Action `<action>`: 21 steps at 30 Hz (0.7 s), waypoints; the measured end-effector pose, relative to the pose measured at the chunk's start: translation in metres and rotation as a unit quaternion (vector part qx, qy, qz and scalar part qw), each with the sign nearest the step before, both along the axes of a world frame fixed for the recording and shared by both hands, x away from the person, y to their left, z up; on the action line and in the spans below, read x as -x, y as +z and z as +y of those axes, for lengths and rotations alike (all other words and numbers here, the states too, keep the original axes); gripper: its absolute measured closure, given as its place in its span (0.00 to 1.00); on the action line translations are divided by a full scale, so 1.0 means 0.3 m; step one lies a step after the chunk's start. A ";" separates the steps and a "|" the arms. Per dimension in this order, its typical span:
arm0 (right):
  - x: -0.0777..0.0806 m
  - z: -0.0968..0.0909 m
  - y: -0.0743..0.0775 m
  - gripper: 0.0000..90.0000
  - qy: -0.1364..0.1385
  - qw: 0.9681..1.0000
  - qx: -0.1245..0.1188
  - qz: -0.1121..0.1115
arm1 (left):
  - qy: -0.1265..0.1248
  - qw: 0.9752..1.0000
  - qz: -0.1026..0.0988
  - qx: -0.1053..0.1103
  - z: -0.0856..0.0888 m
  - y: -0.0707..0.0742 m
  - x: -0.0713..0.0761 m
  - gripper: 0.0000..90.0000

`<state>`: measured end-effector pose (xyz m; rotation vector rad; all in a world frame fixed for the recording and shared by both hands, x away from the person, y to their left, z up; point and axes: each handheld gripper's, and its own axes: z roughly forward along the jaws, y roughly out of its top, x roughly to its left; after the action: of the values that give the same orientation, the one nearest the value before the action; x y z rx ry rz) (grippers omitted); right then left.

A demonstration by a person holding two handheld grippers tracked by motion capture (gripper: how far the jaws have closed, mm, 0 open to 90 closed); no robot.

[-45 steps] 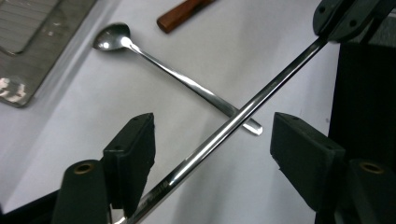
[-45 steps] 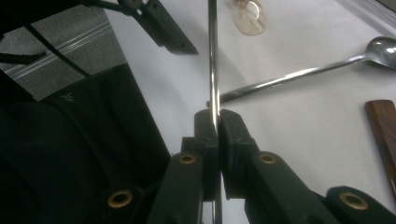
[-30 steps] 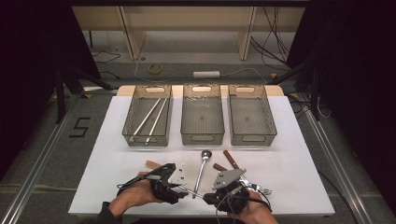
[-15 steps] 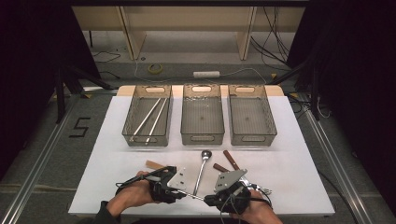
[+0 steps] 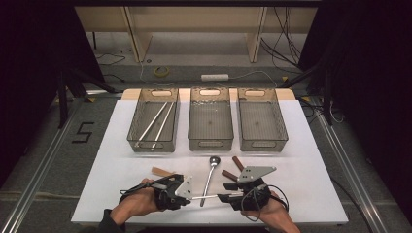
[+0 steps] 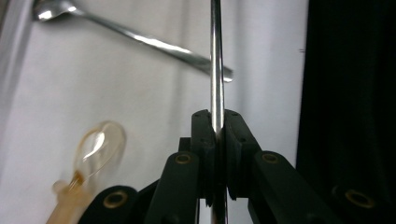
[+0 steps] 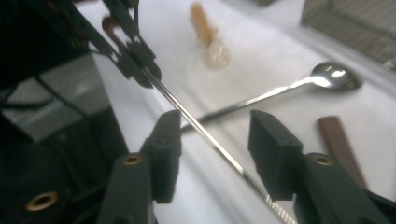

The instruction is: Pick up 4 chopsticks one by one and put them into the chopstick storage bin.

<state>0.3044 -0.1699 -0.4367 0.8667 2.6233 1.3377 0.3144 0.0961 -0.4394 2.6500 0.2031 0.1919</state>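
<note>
— Why is the rod (image 6: 215, 56) held across between your two hands?

— I'm passing it over. My left gripper (image 6: 216, 122) has just been closing, and its fingers now pinch the rod tight near one end. My right gripper (image 7: 215, 130) has just been opening: its fingers stand apart on either side of the rod without pressing on it. So the left alone carries it, just above the bench (image 5: 311, 160) at the near edge.

— Why the left?

— I judge it's bound for the left bin (image 5: 154, 121), which is on that side.

— What's the count?

— Three bins in a row. The left one holds two rods (image 5: 155, 125); the middle (image 5: 211, 121) and right (image 5: 262, 121) look empty. With mine, that makes three rods. On the bench lie one steel spoon (image 5: 210, 174), one amber spoon (image 6: 95, 149), and two brown handles (image 5: 237, 163) by my right hand.
</note>
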 end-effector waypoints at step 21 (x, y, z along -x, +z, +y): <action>-0.001 -0.068 0.018 0.42 -0.113 0.992 -0.018 -0.047 | 0.163 0.985 -0.013 0.048 0.107 0.043 -0.075 0.93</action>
<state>0.3045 -0.1904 -0.4314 1.0428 2.3557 1.3334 0.3369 0.1281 -0.4265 2.5031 0.6216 0.3132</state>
